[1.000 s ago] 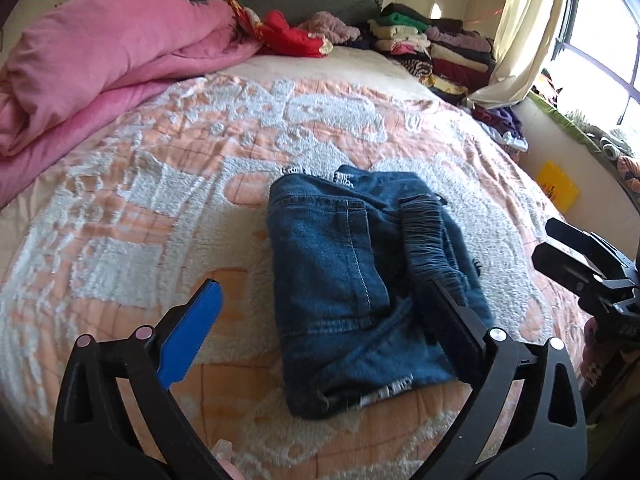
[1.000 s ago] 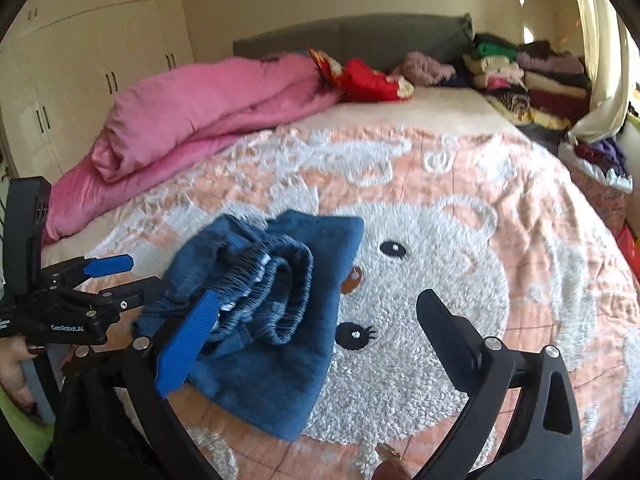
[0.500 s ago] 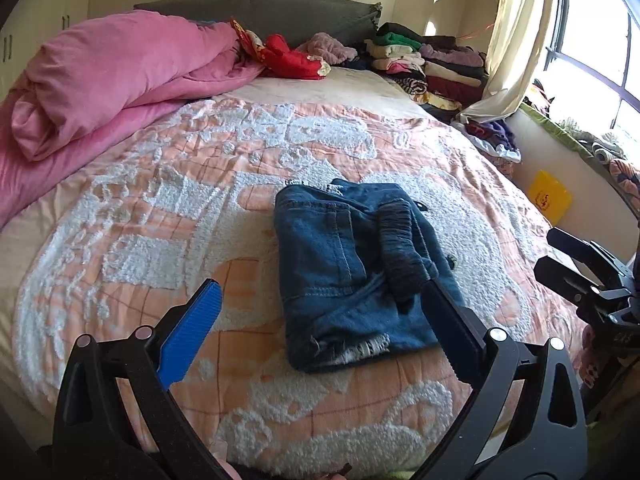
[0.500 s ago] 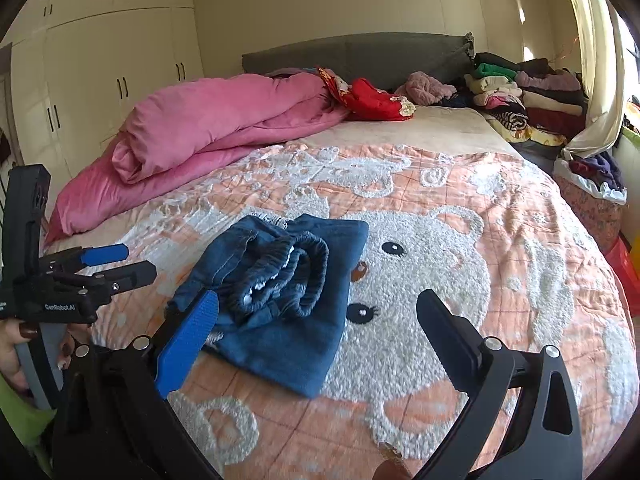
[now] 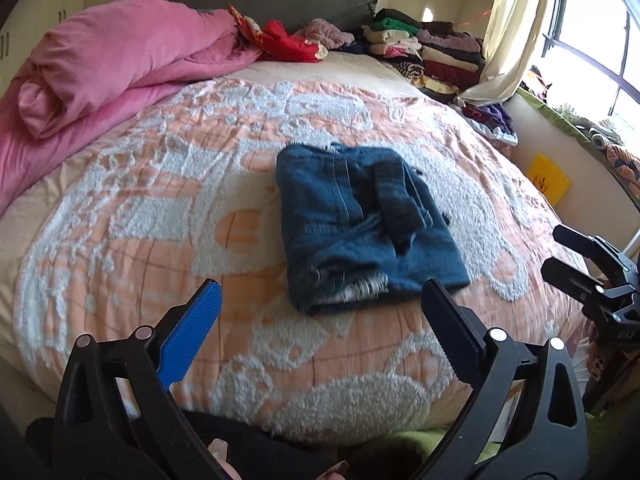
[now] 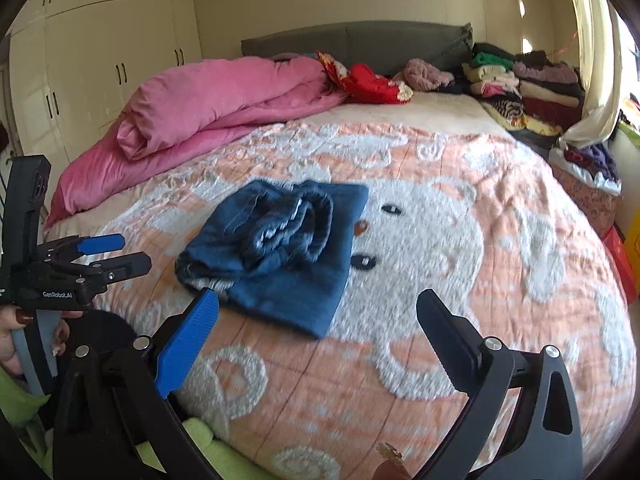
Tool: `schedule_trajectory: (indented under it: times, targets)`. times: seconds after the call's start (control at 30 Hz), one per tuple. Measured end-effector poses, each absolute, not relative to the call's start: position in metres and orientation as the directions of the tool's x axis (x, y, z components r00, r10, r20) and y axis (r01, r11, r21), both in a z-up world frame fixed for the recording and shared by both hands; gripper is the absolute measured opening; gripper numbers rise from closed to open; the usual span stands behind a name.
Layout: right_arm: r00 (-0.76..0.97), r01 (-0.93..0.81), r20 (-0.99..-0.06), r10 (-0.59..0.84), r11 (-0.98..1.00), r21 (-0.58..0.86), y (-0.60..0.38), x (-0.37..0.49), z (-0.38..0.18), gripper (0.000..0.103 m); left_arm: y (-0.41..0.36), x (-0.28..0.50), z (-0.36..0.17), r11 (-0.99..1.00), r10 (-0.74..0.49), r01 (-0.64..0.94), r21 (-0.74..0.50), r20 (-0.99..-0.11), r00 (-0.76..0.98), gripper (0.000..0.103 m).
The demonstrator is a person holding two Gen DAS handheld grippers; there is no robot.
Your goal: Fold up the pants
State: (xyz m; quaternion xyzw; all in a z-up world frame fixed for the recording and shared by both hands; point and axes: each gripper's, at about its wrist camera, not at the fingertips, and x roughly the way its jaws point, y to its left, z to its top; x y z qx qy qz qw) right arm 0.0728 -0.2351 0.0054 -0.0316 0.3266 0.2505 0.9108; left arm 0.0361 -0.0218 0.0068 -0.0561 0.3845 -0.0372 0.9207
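The blue denim pants (image 5: 360, 220) lie folded into a compact rectangle on the orange and white bedspread (image 5: 160, 208); they also show in the right wrist view (image 6: 276, 248), with the elastic waistband on top. My left gripper (image 5: 320, 312) is open and empty, held back from the near edge of the pants. My right gripper (image 6: 316, 320) is open and empty, held off the bed's near edge. The right gripper shows at the right edge of the left wrist view (image 5: 576, 256). The left gripper shows at the left of the right wrist view (image 6: 116, 254).
A pink duvet (image 5: 112, 60) is bunched along the left of the bed. Stacks of folded clothes (image 5: 432, 48) and a red garment (image 5: 284, 40) sit at the headboard. A curtain and window stand at the right, white wardrobes (image 6: 100, 60) at the left.
Both grippers have pulled back from the folded pants toward the bed's near edge, staying open and empty. The pants have not moved.
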Motion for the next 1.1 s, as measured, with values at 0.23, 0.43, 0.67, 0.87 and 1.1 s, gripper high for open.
schedule_trajectory:
  times: [0.23, 0.43, 0.67, 0.87, 1.1]
  targets:
    - [0.624, -0.454, -0.660, 0.418, 0.882, 0.129, -0.234, 0.070, -0.018, 0.098, -0.024, 0.030, -0.008, 0.989, -0.123, 0.024, -0.145, -0.730, 0.672, 0.093]
    - [0.629, -0.447, -0.658, 0.414, 0.885, 0.128, -0.235, 0.071, -0.017, 0.099, -0.024, 0.031, -0.010, 0.989, -0.122, 0.020, -0.146, -0.736, 0.666, 0.093]
    - [0.626, -0.439, -0.661, 0.414, 0.887, 0.141, -0.238, 0.073, -0.017, 0.098, -0.025, 0.030, -0.012, 0.989, -0.120, 0.017, -0.144, -0.742, 0.660, 0.093]
    - [0.633, -0.436, -0.657, 0.409, 0.890, 0.134, -0.238, 0.073, -0.014, 0.099, -0.026, 0.029, -0.013, 0.990, -0.111, 0.010, -0.139, -0.746, 0.657, 0.093]
    - [0.630, -0.442, -0.661, 0.408, 0.888, 0.126, -0.235, 0.073, -0.014, 0.099, -0.026, 0.029, -0.013, 0.991, -0.099, -0.001, -0.132, -0.752, 0.652, 0.093]
